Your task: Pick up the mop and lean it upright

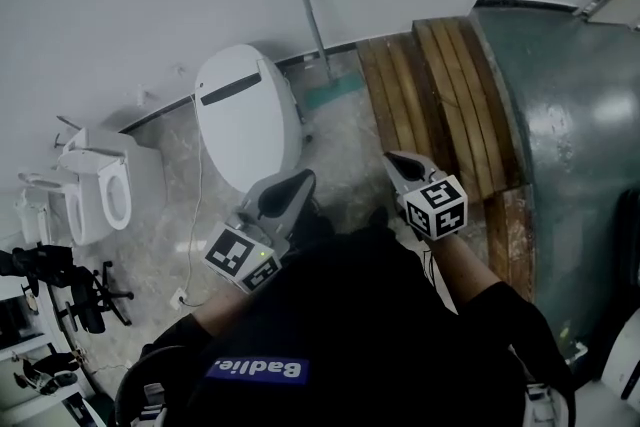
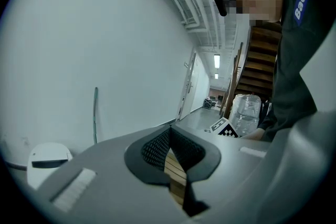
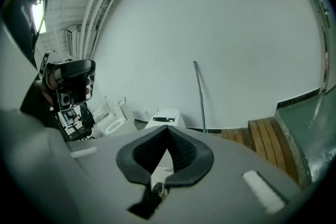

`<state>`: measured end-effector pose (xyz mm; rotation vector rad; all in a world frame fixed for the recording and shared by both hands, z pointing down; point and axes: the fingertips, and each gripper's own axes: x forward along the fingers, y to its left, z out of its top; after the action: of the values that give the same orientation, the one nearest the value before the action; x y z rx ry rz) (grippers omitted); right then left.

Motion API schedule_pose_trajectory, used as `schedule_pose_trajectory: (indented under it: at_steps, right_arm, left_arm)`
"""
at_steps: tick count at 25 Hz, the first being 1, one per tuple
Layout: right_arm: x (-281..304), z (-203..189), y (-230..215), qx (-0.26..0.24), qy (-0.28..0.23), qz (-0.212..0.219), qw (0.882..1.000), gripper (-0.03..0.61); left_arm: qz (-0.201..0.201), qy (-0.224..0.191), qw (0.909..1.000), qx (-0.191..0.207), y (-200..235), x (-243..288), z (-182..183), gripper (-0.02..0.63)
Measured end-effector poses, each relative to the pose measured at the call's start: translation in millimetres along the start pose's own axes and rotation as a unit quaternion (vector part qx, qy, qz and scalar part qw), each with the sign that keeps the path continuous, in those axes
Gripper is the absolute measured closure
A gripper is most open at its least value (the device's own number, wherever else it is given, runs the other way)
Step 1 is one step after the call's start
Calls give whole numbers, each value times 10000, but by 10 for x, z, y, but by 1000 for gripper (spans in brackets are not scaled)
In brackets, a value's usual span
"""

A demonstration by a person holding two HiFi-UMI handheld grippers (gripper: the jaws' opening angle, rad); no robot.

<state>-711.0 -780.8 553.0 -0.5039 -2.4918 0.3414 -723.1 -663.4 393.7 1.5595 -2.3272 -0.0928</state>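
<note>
The mop [image 1: 312,30] stands upright against the white wall, its thin handle leaning up the wall and its teal head [image 1: 335,93] on the floor by the skirting. The handle also shows in the left gripper view [image 2: 95,115] and in the right gripper view [image 3: 200,97], far ahead of both pairs of jaws. My left gripper [image 1: 300,178] and right gripper [image 1: 393,158] hang close to the person's body, well short of the mop. Both are shut with nothing between the pads, as the left [image 2: 169,131] and right [image 3: 168,129] close views show.
A white toilet [image 1: 245,120] with its lid down stands left of the mop, and another with its seat showing [image 1: 100,190] sits further left. Wooden planks [image 1: 440,95] and a green metal ramp [image 1: 570,135] lie to the right. A black chair [image 1: 85,290] stands at lower left.
</note>
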Motion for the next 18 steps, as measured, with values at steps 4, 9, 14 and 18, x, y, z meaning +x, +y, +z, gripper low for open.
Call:
schedule_pose_trajectory:
  at_steps: [4, 9, 14, 18]
  right_arm:
    - [-189, 215, 181, -173, -365, 4, 9992, 575]
    - [-406, 398, 584, -364, -706, 102, 9968, 575]
    - [-228, 542, 1368, -559, -974, 375, 9930, 575]
    - [-110, 654, 2012, -830, -1255, 298, 9882, 575]
  left_arm:
    - [-300, -79, 9994, 130, -178, 41, -17, 594]
    - [-533, -286, 9978, 277, -295, -154, 9, 594]
    - [-398, -449, 9979, 225, -38, -795, -75, 594]
    - [-392, -582, 9975, 115, 160, -1336, -141, 594]
